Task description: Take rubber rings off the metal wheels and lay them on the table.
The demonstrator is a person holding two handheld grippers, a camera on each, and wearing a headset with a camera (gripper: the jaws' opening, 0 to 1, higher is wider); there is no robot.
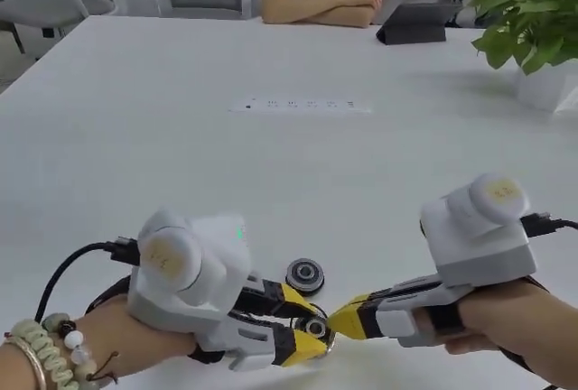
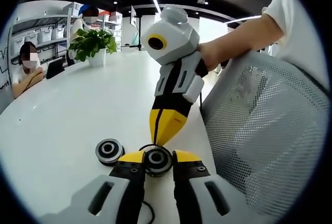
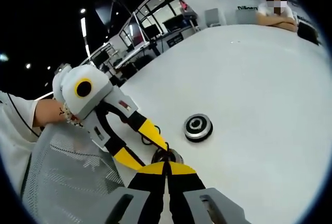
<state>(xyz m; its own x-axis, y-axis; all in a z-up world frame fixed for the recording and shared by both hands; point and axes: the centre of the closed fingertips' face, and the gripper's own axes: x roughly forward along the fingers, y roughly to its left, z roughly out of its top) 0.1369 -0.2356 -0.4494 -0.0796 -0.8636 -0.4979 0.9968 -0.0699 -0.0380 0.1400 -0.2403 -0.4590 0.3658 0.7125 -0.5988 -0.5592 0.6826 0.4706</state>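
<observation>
Tabletop [image 1: 271, 164], white and matte, runs up the head view. At bottom centre the left gripper [image 1: 309, 325], grey-bodied with yellow-tipped jaws, comes in from the lower left and pinches a small round held wheel [image 1: 314, 327] of metal. The right gripper [image 1: 341, 322] reaches in from the lower right, its yellow tips pressed together into one wedge that touches the wheel's right edge. A loose wheel [image 1: 305, 274] lies flat just above them, a dark disc with a shiny hub.

In the left gripper view the jaws rise from bottom centre and clamp the held wheel [image 2: 157, 162] by its sides; its concentric steel rings gleam. The right gripper [image 2: 166, 130] descends from the upper centre, its tips together at the wheel's top rim. A thin black arc curls beside the tip — whether it is nipped I cannot tell. The loose wheel [image 2: 110, 150] sits to the left, a black band [image 2: 98, 151] round it.

In the right gripper view the closed yellow tips [image 3: 166, 169] stand at bottom centre, with the held wheel [image 3: 170, 155] just beyond. The left gripper [image 3: 156, 156] slants in from the left, and the loose wheel [image 3: 197, 126] lies right of centre.
</observation>
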